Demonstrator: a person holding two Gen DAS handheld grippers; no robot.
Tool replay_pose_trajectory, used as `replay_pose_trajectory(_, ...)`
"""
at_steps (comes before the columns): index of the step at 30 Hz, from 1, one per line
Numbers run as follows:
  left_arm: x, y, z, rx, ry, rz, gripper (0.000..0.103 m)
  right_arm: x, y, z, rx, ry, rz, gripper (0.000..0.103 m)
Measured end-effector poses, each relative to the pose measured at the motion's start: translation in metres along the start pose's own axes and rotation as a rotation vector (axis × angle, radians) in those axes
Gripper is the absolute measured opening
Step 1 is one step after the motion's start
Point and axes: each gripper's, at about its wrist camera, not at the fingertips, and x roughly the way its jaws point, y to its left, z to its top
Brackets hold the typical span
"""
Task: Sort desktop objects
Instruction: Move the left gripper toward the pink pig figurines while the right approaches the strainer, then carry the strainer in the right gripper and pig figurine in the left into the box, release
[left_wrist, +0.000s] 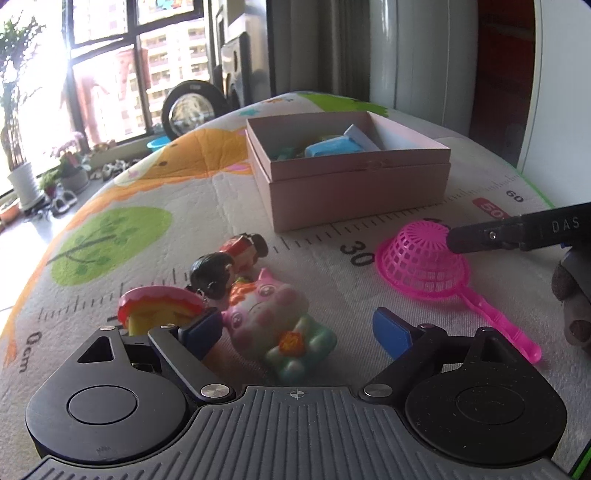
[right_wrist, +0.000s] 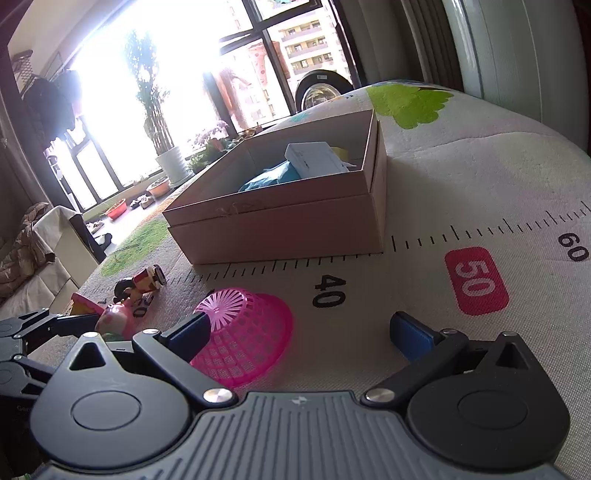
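Observation:
My left gripper (left_wrist: 295, 332) is open, its fingers on either side of a pink cat toy (left_wrist: 275, 321) lying on the printed mat. Beside its left finger stand a pink-and-yellow mushroom toy (left_wrist: 159, 306) and two small dark-haired figurines (left_wrist: 229, 266). A pink plastic strainer (left_wrist: 424, 266) lies upside down to the right. My right gripper (right_wrist: 306, 336) is open; its left finger touches the strainer (right_wrist: 247, 339) dome, its right finger is apart. An open pink cardboard box (left_wrist: 354, 184), also in the right wrist view (right_wrist: 280, 225), holds blue and white items.
The mat (right_wrist: 461, 192) has a printed ruler scale and green tree shapes. Beyond the mat's far edge are a window, potted plants and a round black appliance (left_wrist: 192, 107). A gloved hand (left_wrist: 572, 295) is at the right edge.

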Motion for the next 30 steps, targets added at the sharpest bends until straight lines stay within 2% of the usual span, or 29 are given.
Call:
replay_pose_trajectory(1, 0.004, -0.001, 0.002, -0.004, 0.004, 0.002, 0.091, -0.001, 0.001, 0.000, -0.006, 0.004, 0.000, 0.103)
replay_pose_trajectory(4, 0.014, -0.004, 0.005, -0.010, 0.015, 0.023, 0.072, -0.009, 0.011, -0.004, -0.065, -0.021, -0.020, 0.103)
replay_pose_trajectory(7, 0.008, -0.003, 0.002, 0.009, 0.015, -0.015, 0.055, -0.017, 0.029, -0.007, -0.196, -0.025, -0.035, 0.103)
replay_pose_trajectory(9, 0.000, -0.004, -0.003, 0.033, 0.021, -0.045, 0.055, -0.017, 0.039, -0.008, -0.244, -0.010, -0.023, 0.103)
replay_pose_trajectory(11, -0.008, -0.005, -0.010, 0.054, 0.025, -0.054, 0.060, -0.011, 0.047, -0.008, -0.285, 0.013, -0.026, 0.103)
replay_pose_trajectory(14, -0.014, -0.003, -0.015, 0.052, 0.034, -0.029, 0.074, 0.006, 0.058, -0.008, -0.344, 0.048, -0.055, 0.103)
replay_pose_trajectory(17, -0.012, 0.002, -0.012, 0.026, 0.035, -0.009, 0.076, 0.021, 0.065, -0.008, -0.381, 0.066, -0.076, 0.102)
replay_pose_trajectory(18, -0.010, 0.004, -0.011, 0.016, 0.037, -0.008, 0.078, 0.024, 0.067, -0.008, -0.392, 0.073, -0.081, 0.100)
replay_pose_trajectory(19, -0.008, 0.004, -0.009, 0.008, 0.040, -0.010, 0.079, 0.026, 0.069, -0.009, -0.406, 0.084, -0.083, 0.091)
replay_pose_trajectory(20, -0.006, 0.004, -0.007, 0.001, 0.043, -0.015, 0.079, 0.026, 0.071, -0.009, -0.410, 0.082, -0.073, 0.087)
replay_pose_trajectory(21, -0.002, 0.004, -0.005, -0.005, 0.046, -0.017, 0.079, 0.025, 0.072, -0.009, -0.415, 0.085, -0.067, 0.079)
replay_pose_trajectory(23, 0.004, 0.003, -0.001, -0.020, 0.049, -0.018, 0.079, 0.022, 0.074, -0.010, -0.432, 0.087, -0.064, 0.074)
replay_pose_trajectory(30, 0.010, -0.009, 0.006, 0.009, 0.047, -0.022, 0.058, 0.005, 0.068, -0.015, -0.437, 0.094, -0.085, 0.073)
